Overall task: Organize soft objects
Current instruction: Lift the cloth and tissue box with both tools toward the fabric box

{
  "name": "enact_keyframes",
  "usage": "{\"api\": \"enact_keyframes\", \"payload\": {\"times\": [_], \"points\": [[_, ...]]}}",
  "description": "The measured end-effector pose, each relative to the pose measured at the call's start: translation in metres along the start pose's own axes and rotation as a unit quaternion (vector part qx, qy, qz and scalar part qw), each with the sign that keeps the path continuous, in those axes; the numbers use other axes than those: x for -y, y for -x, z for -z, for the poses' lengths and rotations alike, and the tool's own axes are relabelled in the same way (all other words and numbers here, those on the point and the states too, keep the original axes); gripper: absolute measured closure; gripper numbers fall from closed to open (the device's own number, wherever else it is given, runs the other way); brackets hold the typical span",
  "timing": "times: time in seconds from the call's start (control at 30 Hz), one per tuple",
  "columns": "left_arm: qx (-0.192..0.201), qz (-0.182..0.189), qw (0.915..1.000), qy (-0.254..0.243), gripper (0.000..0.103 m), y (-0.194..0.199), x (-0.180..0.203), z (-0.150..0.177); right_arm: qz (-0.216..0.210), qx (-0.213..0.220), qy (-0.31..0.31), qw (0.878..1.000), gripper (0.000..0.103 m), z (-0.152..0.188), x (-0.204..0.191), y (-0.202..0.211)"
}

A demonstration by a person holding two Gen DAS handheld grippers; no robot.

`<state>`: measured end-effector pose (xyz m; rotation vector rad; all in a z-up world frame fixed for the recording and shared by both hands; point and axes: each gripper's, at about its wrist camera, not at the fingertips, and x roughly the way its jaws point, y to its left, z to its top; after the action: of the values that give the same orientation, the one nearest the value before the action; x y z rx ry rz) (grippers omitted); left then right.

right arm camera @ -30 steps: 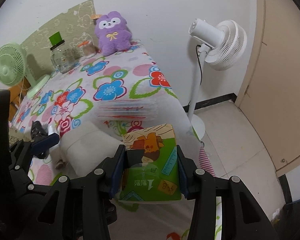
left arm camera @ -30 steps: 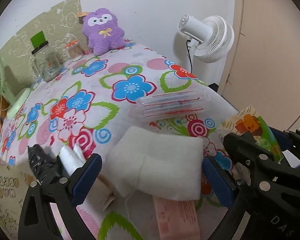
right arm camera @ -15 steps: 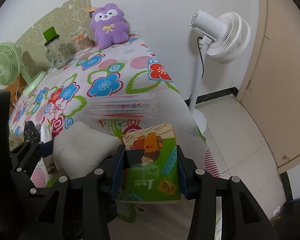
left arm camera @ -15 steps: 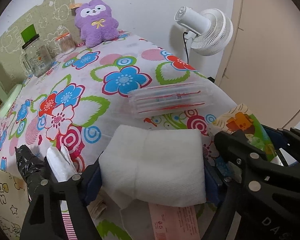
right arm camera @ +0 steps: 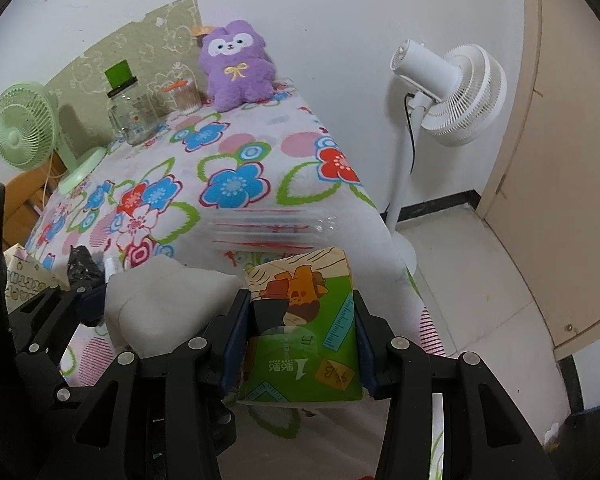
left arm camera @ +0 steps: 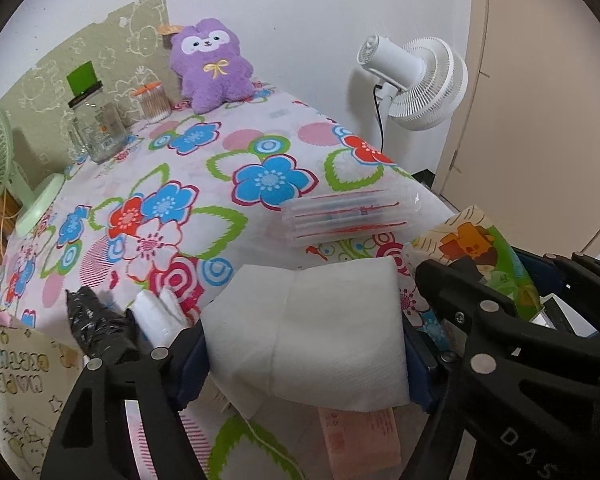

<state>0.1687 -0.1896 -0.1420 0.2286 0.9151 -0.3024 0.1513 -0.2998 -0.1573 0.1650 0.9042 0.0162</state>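
My left gripper [left arm camera: 304, 356] is shut on a folded white tissue stack [left arm camera: 312, 332] and holds it above the near edge of the floral table [left arm camera: 204, 184]. My right gripper [right arm camera: 298, 344] is shut on a green cartoon tissue pack [right arm camera: 304, 336], just right of the white stack [right arm camera: 160, 304]. The pack also shows at the right of the left wrist view [left arm camera: 476, 252]. A purple plush toy [left arm camera: 210, 64] sits upright at the table's far edge against the wall.
A clear flat plastic case [left arm camera: 348, 216] lies on the table ahead. A glass jar with a green lid [left arm camera: 94, 124], a swab jar [left arm camera: 154, 102] and a green desk fan [right arm camera: 24, 128] stand at the back left. A white floor fan [right arm camera: 452, 96] stands right of the table. A black crumpled object [left arm camera: 92, 320] lies at the near left.
My left gripper has closed on the white tissue stack and lifted it slightly. My right gripper keeps holding the green pack, nearly still.
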Motion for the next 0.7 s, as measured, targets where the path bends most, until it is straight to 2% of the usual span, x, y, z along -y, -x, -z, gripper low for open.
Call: {"api": "enact_keyframes", "payload": {"times": [0.7], "points": [[0.052,-0.027,0.9980,0.024,0.026,0.066,-0.025,0.015,-0.013,0.045,0.033,0.998,0.053,0.000,-0.044,0.048]]}}
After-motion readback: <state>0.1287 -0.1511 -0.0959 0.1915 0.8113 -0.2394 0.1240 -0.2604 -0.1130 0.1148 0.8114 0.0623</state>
